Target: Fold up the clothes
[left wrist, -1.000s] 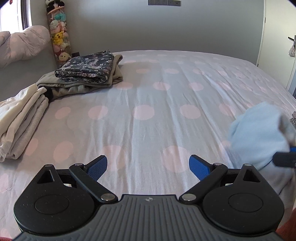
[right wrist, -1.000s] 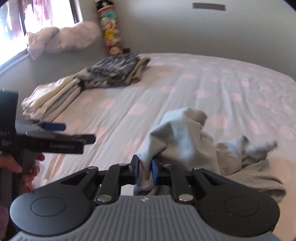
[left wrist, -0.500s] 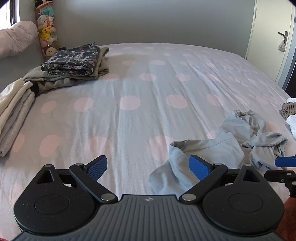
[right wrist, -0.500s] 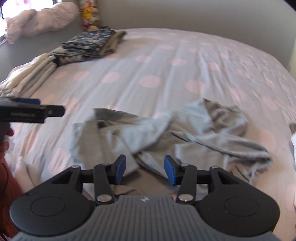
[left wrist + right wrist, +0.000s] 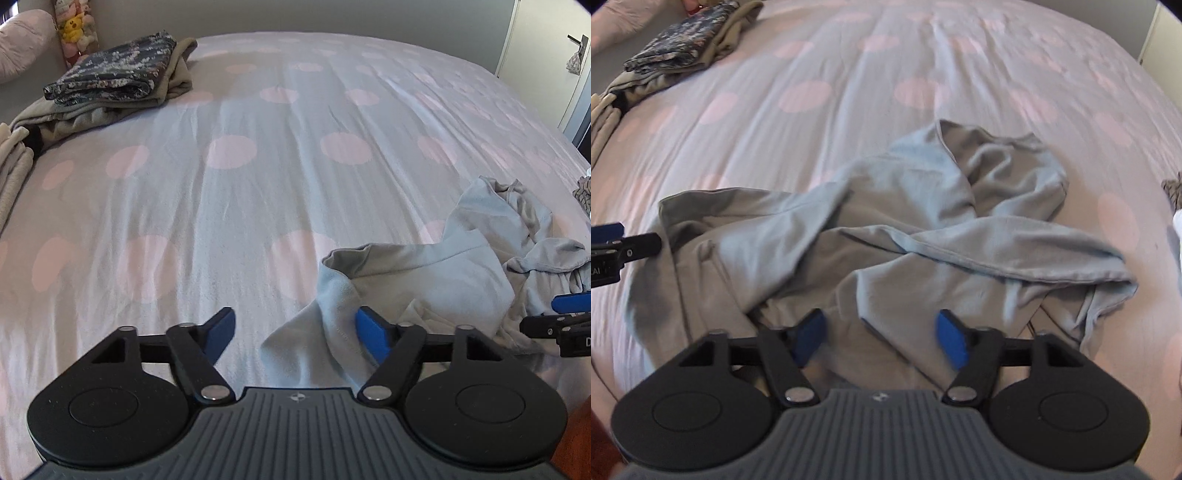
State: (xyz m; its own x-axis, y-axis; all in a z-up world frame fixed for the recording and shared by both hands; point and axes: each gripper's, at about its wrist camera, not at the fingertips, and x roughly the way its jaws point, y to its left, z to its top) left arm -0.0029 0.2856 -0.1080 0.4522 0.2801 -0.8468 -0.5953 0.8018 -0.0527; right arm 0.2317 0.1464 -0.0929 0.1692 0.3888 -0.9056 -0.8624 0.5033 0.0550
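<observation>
Left wrist: left hand-held gripper spread wide, empty, at near edge of crumpled grey garment on bed. Folded stack done.

Right wrist: right hand-held gripper wide, empty, over garment; flattening and folding remain.

Home bedroom: polka-dot bed sheet, folded clothes stack, plush toys, door.

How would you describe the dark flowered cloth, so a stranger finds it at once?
Look to the far left corner of the dotted bed. The flowered cloth lies folded on top of an olive garment. It alone has a dark, small-flower print.
</observation>
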